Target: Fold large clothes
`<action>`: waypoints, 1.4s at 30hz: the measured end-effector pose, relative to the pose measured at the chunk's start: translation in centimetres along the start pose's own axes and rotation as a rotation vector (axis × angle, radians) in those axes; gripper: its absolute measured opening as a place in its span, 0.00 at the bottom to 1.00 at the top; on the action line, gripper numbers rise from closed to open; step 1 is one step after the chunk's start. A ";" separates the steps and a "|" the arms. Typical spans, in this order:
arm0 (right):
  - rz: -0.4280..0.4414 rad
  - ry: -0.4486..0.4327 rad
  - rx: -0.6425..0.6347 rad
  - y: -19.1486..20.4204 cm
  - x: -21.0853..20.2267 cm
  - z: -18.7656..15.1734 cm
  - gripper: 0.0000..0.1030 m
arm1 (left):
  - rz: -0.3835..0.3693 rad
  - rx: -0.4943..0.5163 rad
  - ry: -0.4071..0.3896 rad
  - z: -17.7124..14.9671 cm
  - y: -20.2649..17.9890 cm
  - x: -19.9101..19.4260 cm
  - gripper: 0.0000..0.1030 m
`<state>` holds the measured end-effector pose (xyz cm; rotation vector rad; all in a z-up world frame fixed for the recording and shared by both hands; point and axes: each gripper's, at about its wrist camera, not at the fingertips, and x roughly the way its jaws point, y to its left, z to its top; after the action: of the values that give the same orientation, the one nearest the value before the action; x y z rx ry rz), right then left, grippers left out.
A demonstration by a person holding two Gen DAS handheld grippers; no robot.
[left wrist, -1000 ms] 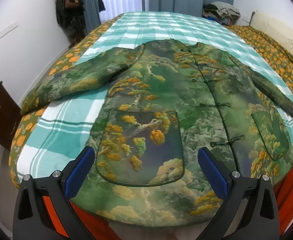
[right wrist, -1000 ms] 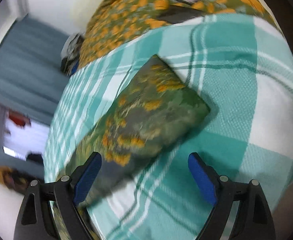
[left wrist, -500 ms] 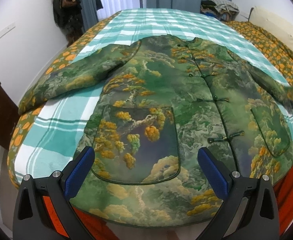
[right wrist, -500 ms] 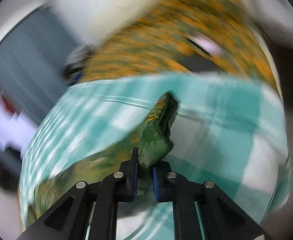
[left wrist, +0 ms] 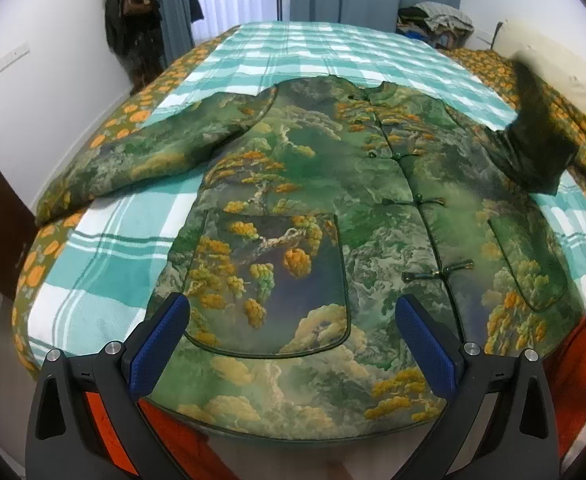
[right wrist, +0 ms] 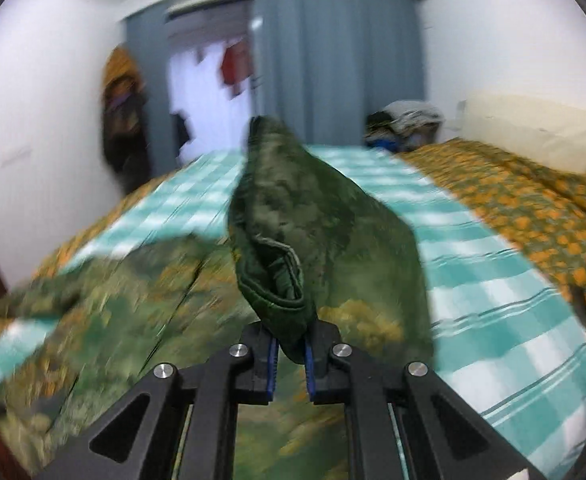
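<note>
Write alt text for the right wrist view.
The right gripper is shut on the cuff of a green jacket sleeve, lifted above the jacket's body. Behind lie a teal checked bed, grey curtains and white walls; the picture is blurred.

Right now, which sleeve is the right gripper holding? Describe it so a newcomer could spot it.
On the checked bed lies a green landscape-print jacket. Its sleeve nearest the orange-flowered quilt is lifted off the bed, cuff pinched; the other sleeve lies flat.
</note>
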<state>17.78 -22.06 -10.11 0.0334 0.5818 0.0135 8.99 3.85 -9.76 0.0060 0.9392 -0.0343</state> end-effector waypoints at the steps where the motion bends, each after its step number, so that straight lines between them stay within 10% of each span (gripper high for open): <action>1: 0.018 0.033 -0.013 1.1 0.7 -1.1 0.10 | -0.001 0.000 0.003 0.0 0.0 0.1 0.99; 4: 0.076 0.151 0.002 2.9 2.0 -4.5 0.15 | -0.007 0.019 0.001 0.3 -0.5 0.0 0.99; 7: 0.168 0.278 0.033 4.7 2.1 -7.2 0.52 | -0.039 0.044 0.009 1.0 -1.4 0.3 0.99; 18: 0.130 0.248 0.108 1.1 -5.4 -10.3 0.59 | -0.565 -0.019 0.146 6.8 -10.9 6.3 0.97; 23: 0.125 0.218 0.120 0.3 -5.9 -10.0 0.59 | -0.526 -0.092 0.352 7.5 -15.6 14.2 0.73; 26: 0.136 0.189 0.094 0.5 -6.4 -10.0 0.59 | -0.475 -0.137 0.370 7.4 -16.3 15.8 0.46; 28: 0.138 0.185 0.073 0.6 -6.4 -10.2 0.59 | -0.455 -0.156 0.357 7.6 -16.3 15.6 0.11; 42: 0.130 0.184 0.122 -1.9 -4.7 -10.0 0.59 | -0.328 0.016 0.098 20.1 -11.9 13.3 0.06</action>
<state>8.41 -23.81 -15.95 0.1905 0.7630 0.1082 32.71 -8.85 -8.52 -0.1326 1.0300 -0.3479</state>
